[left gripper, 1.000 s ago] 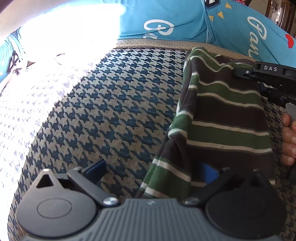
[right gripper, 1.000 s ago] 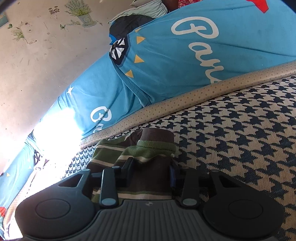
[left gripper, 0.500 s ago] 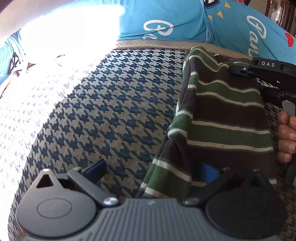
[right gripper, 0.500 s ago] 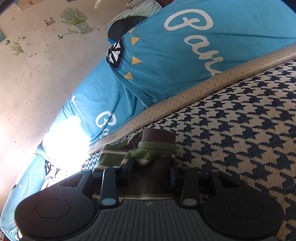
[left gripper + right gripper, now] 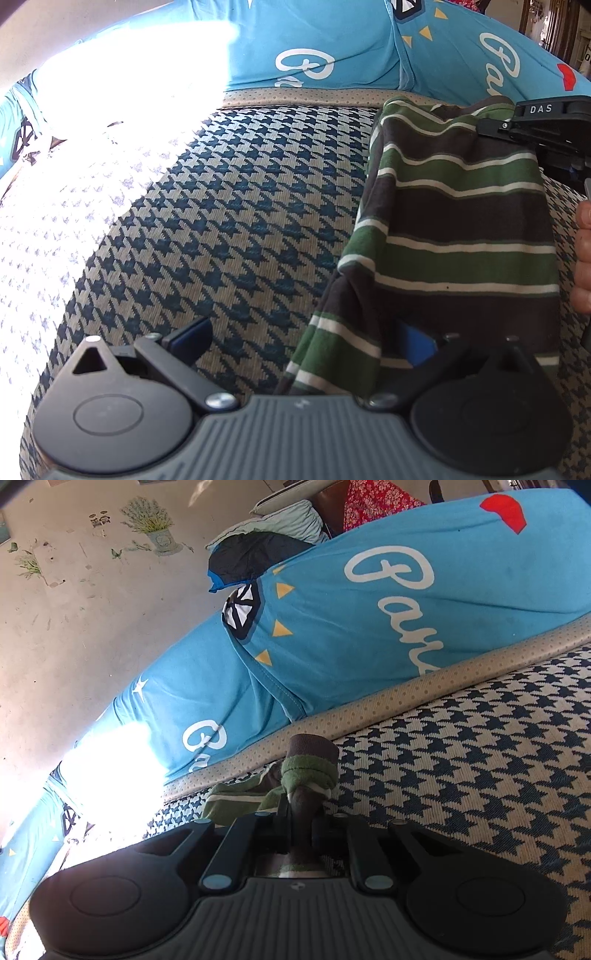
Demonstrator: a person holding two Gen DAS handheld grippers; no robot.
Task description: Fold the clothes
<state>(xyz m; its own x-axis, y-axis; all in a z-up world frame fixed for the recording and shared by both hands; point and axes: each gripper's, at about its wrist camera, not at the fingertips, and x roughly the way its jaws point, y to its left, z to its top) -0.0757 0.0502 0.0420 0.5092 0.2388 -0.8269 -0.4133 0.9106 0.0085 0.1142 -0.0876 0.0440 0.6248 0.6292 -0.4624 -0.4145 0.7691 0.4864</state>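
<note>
Right gripper (image 5: pixel 301 812) has clenched on the striped garment's (image 5: pixel 461 221) far end near the mattress (image 5: pixel 229 206) edge; left gripper (image 5: pixel 306 339) gapes, released. Ready to lift and fold.

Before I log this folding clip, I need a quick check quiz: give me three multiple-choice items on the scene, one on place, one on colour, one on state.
1. Where does the striped garment lie?
A. on the houndstooth surface
B. on a wooden floor
C. in a basket

2. The garment's stripes are:
A. red and yellow
B. green, brown and white
C. plain black

3. The right gripper is:
A. wide open, empty
B. out of view
C. shut on the garment

Answers: 1 A, the patterned fabric shows around it; 2 B, those bands show in the left wrist view; 3 C, cloth is pinched between its fingers.
</note>
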